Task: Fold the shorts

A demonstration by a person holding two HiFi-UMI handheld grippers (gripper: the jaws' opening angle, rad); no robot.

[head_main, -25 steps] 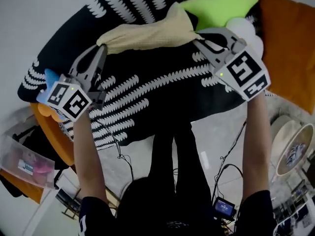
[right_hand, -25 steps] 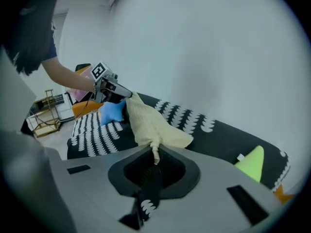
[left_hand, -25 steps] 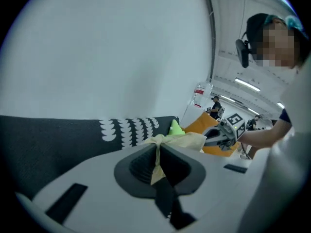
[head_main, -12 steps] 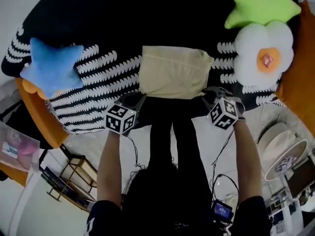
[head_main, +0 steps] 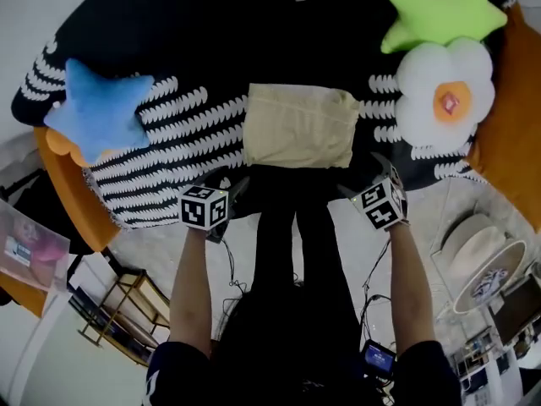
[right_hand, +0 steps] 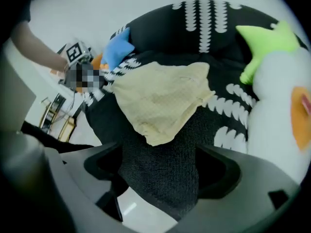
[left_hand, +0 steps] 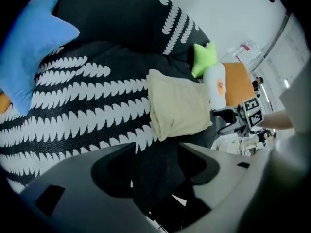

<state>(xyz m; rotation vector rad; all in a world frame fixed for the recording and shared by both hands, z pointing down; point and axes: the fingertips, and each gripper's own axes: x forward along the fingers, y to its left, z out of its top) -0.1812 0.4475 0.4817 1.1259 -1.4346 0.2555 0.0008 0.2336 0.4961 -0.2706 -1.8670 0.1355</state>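
1. Head view: shows the beige shorts (head_main: 297,127) folded flat on the black-and-white cover (head_main: 161,134), with the left gripper (head_main: 230,184) and right gripper (head_main: 359,186) just off their near edge.
2. Left gripper view: shows jaws just opening, released, with only dark fabric between and the shorts ahead.
3. Right gripper view: shows jaws just opening wide, gripping nothing, with a corner of the shorts just beyond.
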